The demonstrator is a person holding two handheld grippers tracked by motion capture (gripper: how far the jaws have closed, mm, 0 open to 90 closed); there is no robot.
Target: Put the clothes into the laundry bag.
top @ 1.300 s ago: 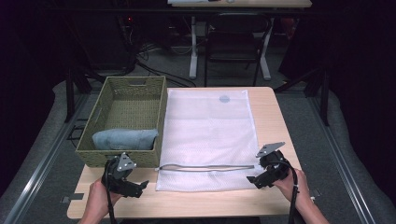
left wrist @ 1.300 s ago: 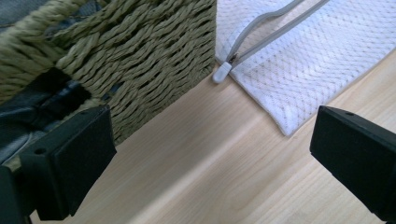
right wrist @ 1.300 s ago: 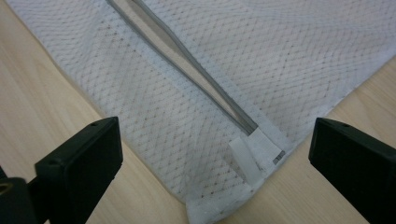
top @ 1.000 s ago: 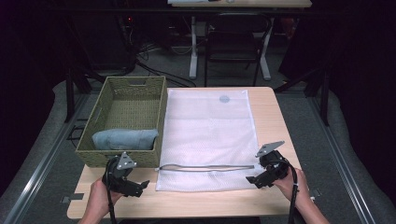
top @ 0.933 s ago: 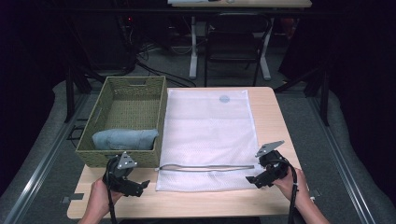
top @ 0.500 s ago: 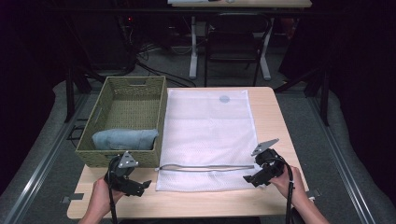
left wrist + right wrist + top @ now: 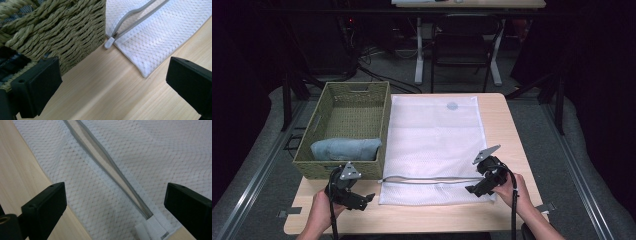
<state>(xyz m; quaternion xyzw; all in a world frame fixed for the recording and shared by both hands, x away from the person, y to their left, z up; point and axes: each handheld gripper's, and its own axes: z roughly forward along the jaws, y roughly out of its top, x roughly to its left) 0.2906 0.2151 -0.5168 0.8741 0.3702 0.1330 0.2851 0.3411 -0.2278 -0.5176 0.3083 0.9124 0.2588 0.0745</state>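
A white mesh laundry bag (image 7: 437, 140) lies flat on the wooden table, its grey zipper (image 7: 432, 180) open along the near edge. In the left gripper view the white zipper pull (image 7: 109, 43) rests by the basket's corner. My left gripper (image 7: 364, 199) is open, just left of the bag's near-left corner (image 7: 145, 72), with nothing between its jaws. My right gripper (image 7: 473, 190) is open over the bag's near-right end, its jaws straddling the zipper's end (image 7: 140, 207). A folded blue cloth (image 7: 346, 149) lies in the woven basket (image 7: 312, 162).
The olive woven basket stands to the left of the bag, its near wall (image 7: 57, 32) close to my left gripper. Bare wood (image 7: 502, 120) runs along the bag's right side and the table's front edge. A chair and desk legs stand beyond the table.
My right gripper has shifted slightly left and forward onto the bag's near-right corner. My left gripper has barely moved.
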